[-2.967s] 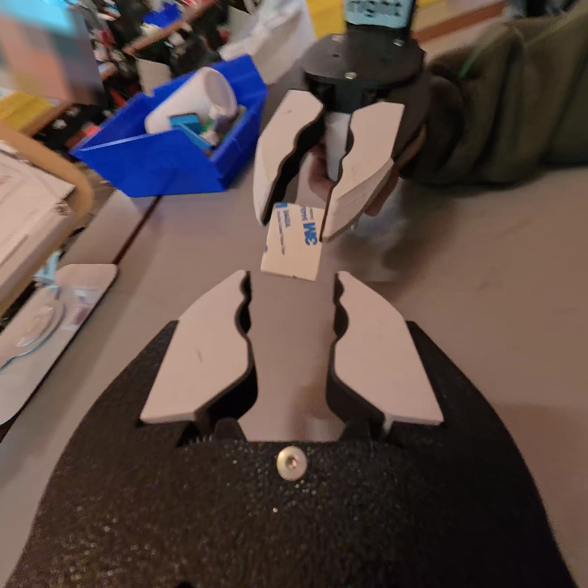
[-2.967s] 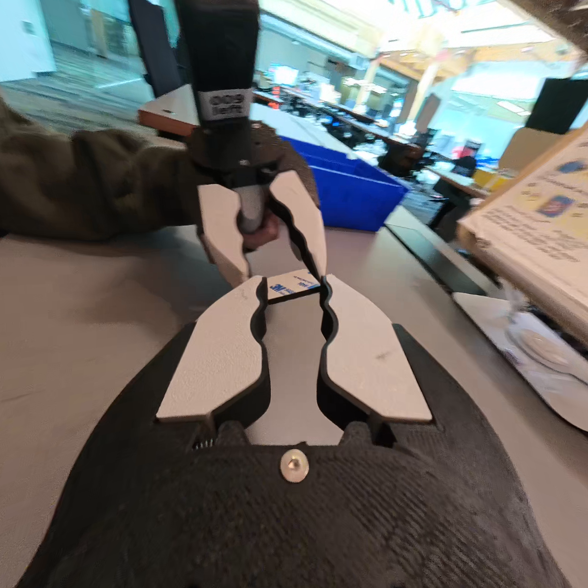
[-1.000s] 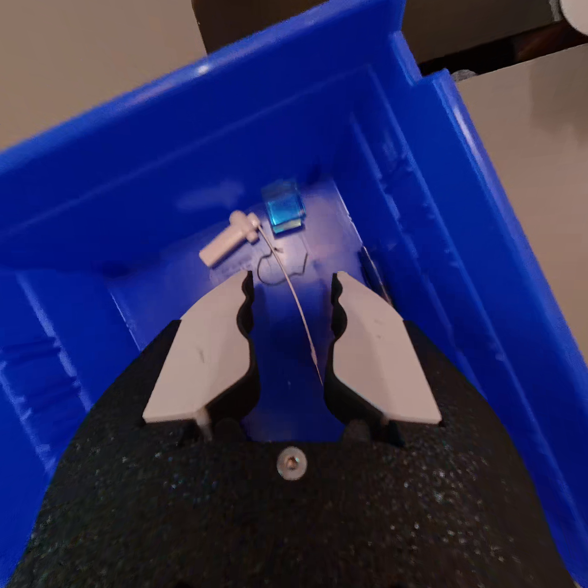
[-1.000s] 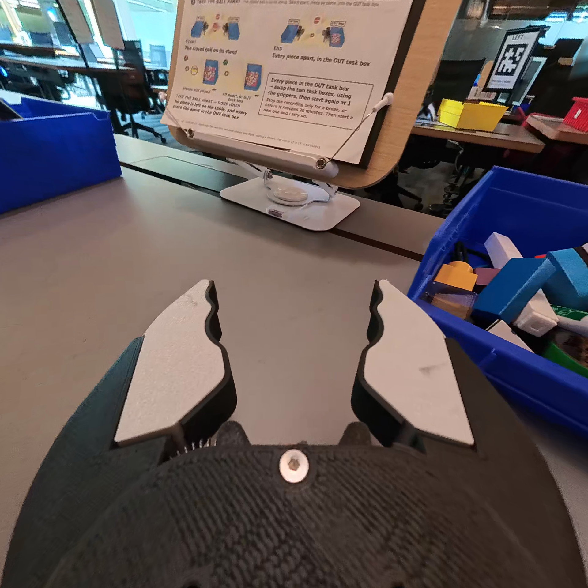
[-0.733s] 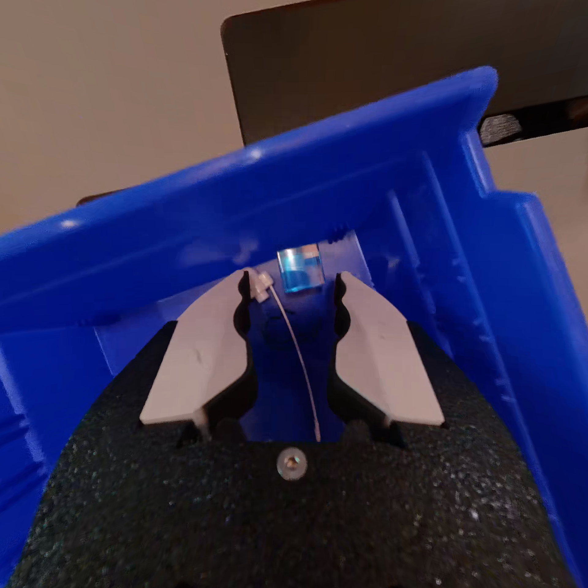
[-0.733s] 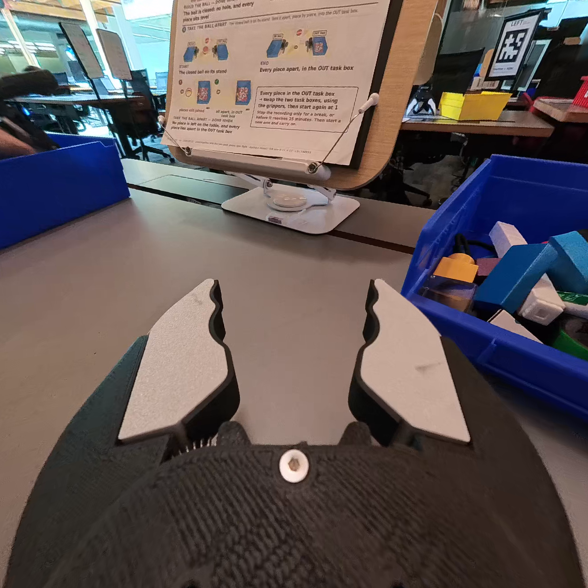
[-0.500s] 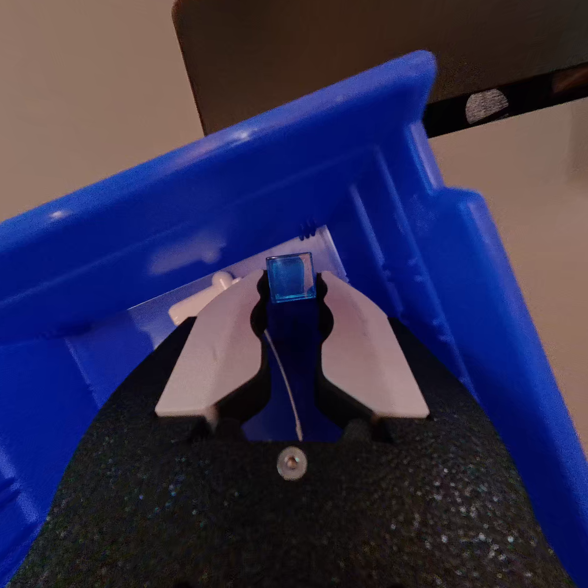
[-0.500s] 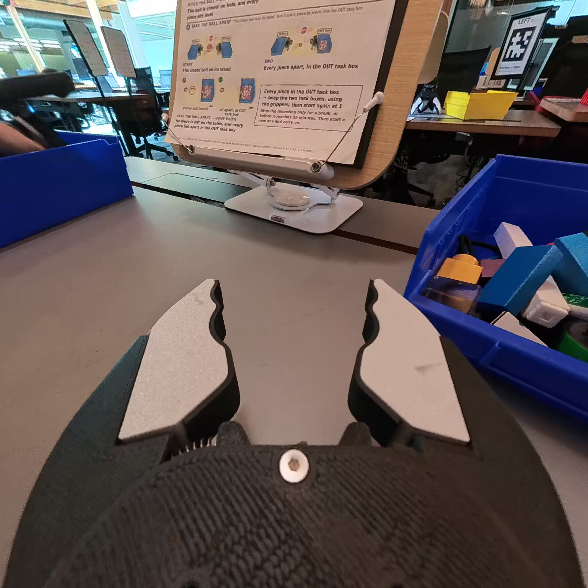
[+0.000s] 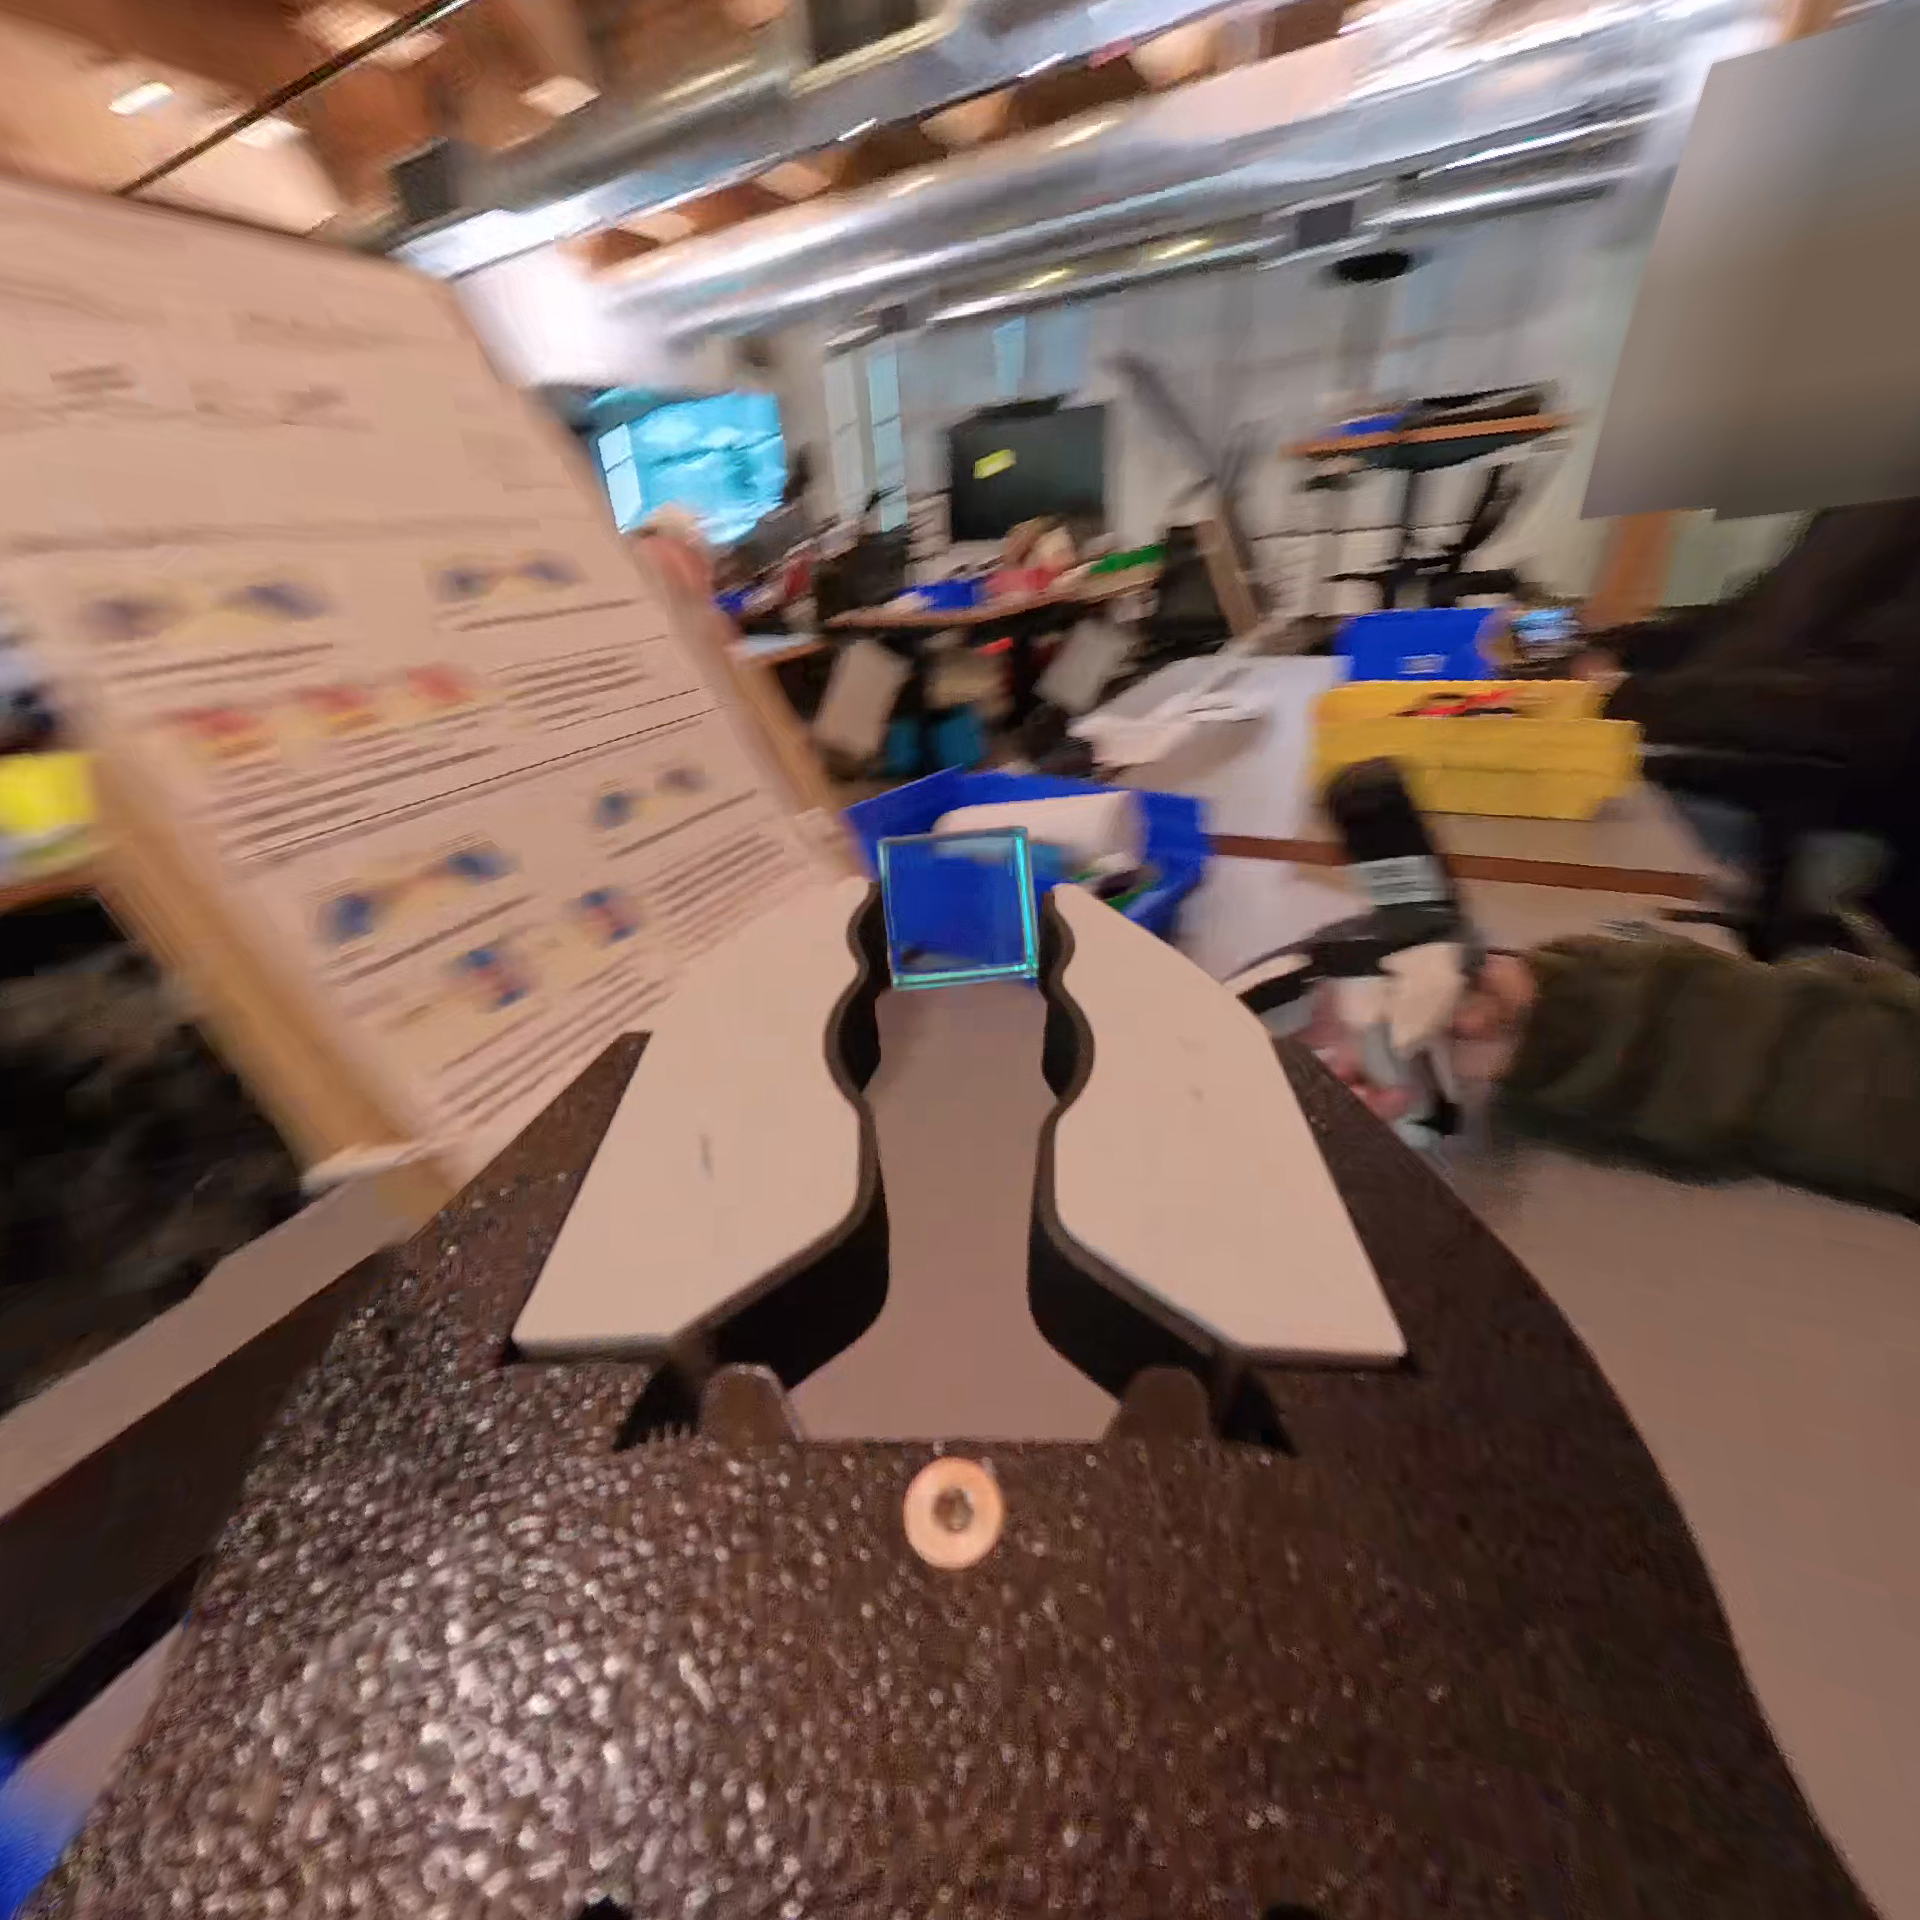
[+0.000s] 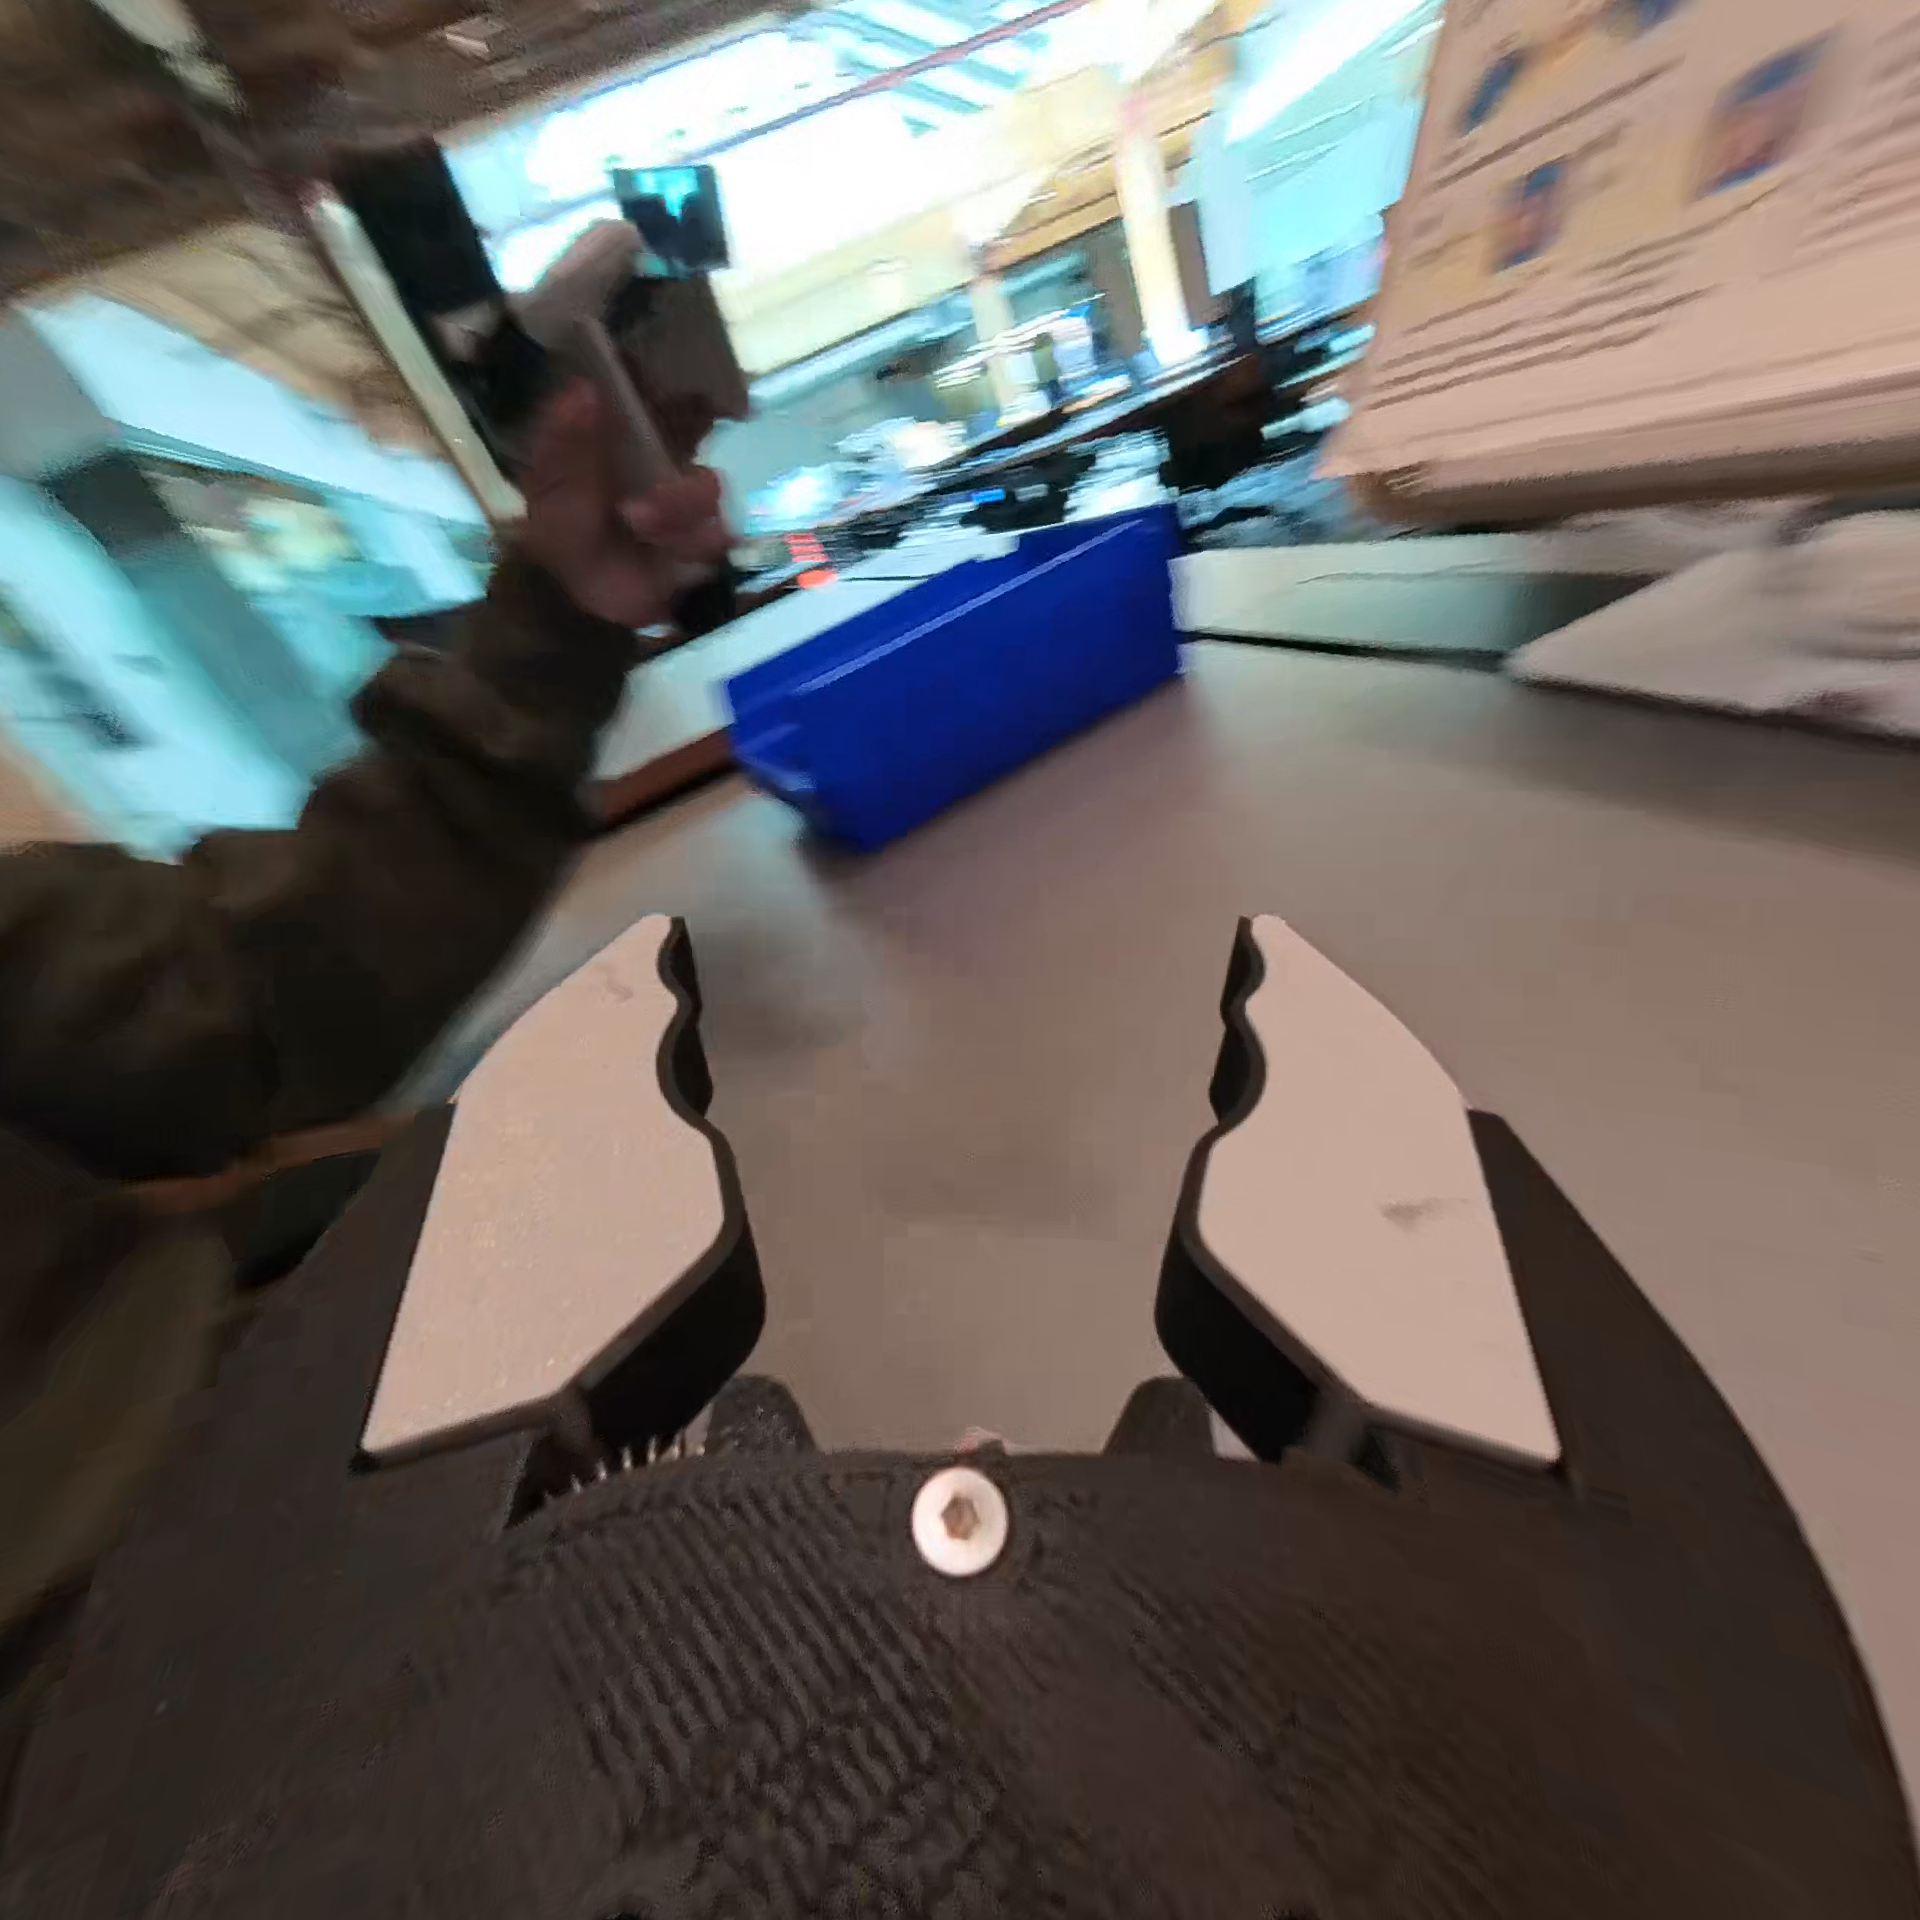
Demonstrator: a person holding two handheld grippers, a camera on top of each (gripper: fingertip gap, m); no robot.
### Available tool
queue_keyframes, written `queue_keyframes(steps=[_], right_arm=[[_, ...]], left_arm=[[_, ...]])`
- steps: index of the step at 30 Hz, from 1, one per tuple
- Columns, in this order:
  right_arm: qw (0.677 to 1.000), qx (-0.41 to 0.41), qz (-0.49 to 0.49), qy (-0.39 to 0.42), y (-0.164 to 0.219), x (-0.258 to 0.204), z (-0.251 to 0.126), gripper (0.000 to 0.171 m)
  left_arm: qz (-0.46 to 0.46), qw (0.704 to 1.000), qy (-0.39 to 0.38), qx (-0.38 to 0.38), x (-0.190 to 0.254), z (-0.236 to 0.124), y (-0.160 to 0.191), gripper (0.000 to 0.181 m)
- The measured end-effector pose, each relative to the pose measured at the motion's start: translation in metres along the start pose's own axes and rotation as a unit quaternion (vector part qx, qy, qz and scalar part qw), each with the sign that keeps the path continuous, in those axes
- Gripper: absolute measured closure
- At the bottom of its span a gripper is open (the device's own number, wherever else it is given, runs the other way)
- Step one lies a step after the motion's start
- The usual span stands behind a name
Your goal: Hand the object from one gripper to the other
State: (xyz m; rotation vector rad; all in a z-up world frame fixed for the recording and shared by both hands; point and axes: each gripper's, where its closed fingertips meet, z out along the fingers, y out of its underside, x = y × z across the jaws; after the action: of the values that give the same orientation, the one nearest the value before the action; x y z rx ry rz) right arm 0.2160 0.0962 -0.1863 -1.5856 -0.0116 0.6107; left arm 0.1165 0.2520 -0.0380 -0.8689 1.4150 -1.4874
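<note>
My left gripper (image 9: 956, 920) is shut on a small clear blue cube (image 9: 958, 906), held at the fingertips above the grey table (image 9: 1683, 1403). My right gripper (image 10: 961, 940) is open and empty, low over the table (image 10: 1351, 935). In the left wrist view the other gripper (image 9: 1387, 862) shows blurred at the right, held by a hand in a dark green sleeve (image 9: 1704, 1060). In the right wrist view the other gripper (image 10: 623, 343) shows blurred at the upper left, raised in a hand; the cube is not visible there.
A blue bin (image 9: 1174, 831) with pieces stands beyond the cube. Another blue bin (image 10: 956, 696) stands ahead of the right gripper. An instruction sheet on a wooden stand (image 9: 343, 707) rises at the left; it also shows at the right in the right wrist view (image 10: 1662, 239). Across from one pair of fingers to the other is roughly 25 cm.
My left gripper closed on the blue cube inside the bin, then lifted it out and swung towards the right. My right gripper turned left, still open.
</note>
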Motion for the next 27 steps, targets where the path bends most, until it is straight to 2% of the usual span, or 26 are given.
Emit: queue_keyframes(steps=[2, 5, 6, 8, 11, 15, 19, 21, 25, 27], right_arm=[[0.989, -0.004, 0.090, -0.114, 0.005, -0.037, 0.012, 0.069], [0.932, 0.049, 0.247, -0.260, -0.011, -0.074, 0.014, 0.087], [0.910, 0.066, 0.293, -0.284, -0.015, -0.076, 0.013, 0.095], [0.875, 0.081, 0.368, -0.305, -0.016, -0.073, 0.014, 0.099], [0.851, 0.063, 0.405, -0.327, -0.009, -0.077, 0.016, 0.105], [0.850, 0.035, 0.414, -0.325, 0.004, -0.083, 0.026, 0.111], [0.835, 0.036, 0.428, -0.343, 0.005, -0.084, 0.024, 0.132], [0.848, 0.019, 0.416, -0.328, 0.009, -0.080, 0.027, 0.142], [0.883, 0.020, 0.376, -0.282, 0.013, -0.064, 0.028, 0.142], [0.907, 0.034, 0.353, -0.226, 0.013, -0.046, 0.029, 0.143]], left_arm=[[0.050, 0.996, 0.060, 0.046, 0.054, 0.023, 0.016, 0.155], [0.089, 0.982, 0.133, 0.099, 0.110, 0.046, 0.050, 0.154], [0.082, 0.979, 0.153, 0.106, 0.122, 0.052, 0.060, 0.154], [0.077, 0.976, 0.184, 0.092, 0.139, 0.064, 0.079, 0.155], [0.088, 0.973, 0.207, 0.053, 0.154, 0.077, 0.102, 0.155], [0.109, 0.967, 0.230, 0.012, 0.169, 0.082, 0.121, 0.154], [0.128, 0.968, 0.215, -0.011, 0.167, 0.082, 0.132, 0.154], [0.131, 0.970, 0.204, -0.027, 0.162, 0.082, 0.138, 0.155], [0.101, 0.981, 0.156, -0.056, 0.149, 0.088, 0.146, 0.152], [0.113, 0.986, 0.110, -0.051, 0.140, 0.092, 0.143, 0.136]])
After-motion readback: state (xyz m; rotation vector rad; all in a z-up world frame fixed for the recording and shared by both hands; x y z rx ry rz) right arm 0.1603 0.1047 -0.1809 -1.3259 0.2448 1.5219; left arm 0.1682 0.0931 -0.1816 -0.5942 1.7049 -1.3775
